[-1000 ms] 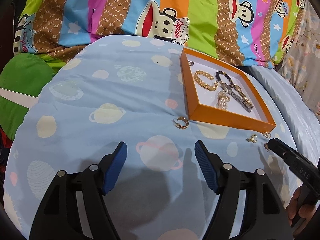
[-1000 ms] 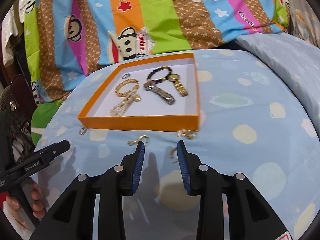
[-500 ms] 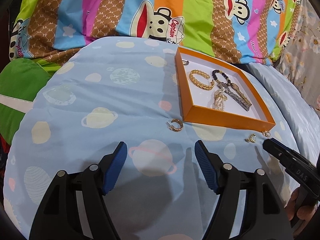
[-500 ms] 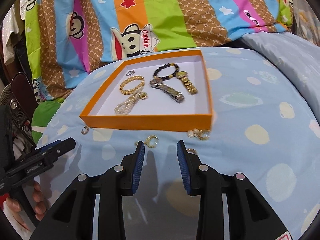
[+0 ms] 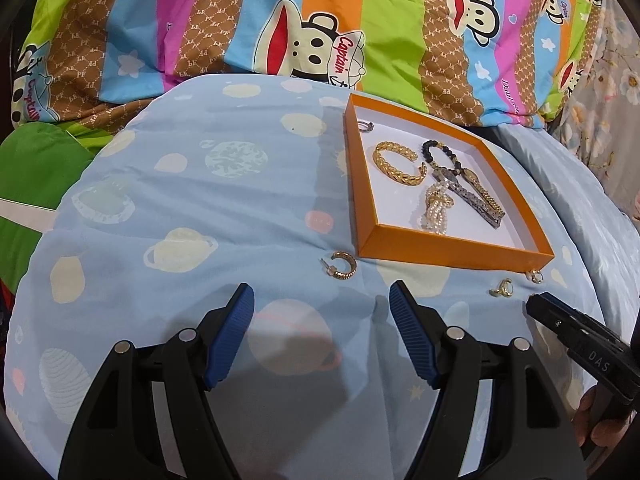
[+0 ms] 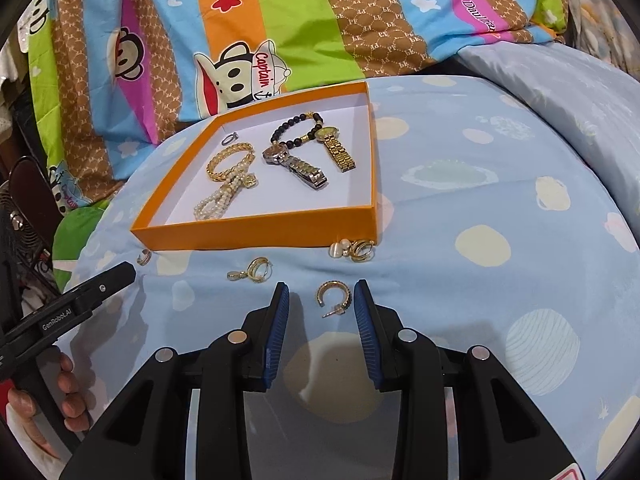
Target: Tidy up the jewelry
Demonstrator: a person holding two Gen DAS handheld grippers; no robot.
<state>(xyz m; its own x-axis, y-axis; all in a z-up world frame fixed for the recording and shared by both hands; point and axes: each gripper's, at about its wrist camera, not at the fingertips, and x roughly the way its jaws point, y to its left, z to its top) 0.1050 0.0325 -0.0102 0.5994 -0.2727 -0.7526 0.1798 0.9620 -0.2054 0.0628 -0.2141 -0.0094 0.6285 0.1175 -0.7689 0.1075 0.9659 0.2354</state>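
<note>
An orange tray [image 6: 256,232] [image 5: 452,246] on the blue planet-print bedding holds a gold bracelet [image 6: 228,162], a pearl strand [image 6: 218,202], a black bead bracelet [image 6: 296,130], two watches and a small ring [image 6: 230,139]. Loose earrings lie in front of it: a gold hoop [image 6: 334,296] between my right gripper's [image 6: 322,300] open jaws, a gold earring [image 6: 256,270], a pearl pair [image 6: 354,249] and a hoop [image 5: 342,266] just ahead of my open, empty left gripper [image 5: 322,304].
A striped cartoon-monkey quilt [image 6: 280,32] lies bunched behind the tray. A green cushion [image 5: 36,168] sits at the left. The bedding [image 6: 500,208] slopes away to the right. Each gripper shows at the edge of the other's view.
My right gripper has moved forward and right, so the gold hoop now lies between its jaws. My left gripper has drifted slightly left and closer to the other hoop.
</note>
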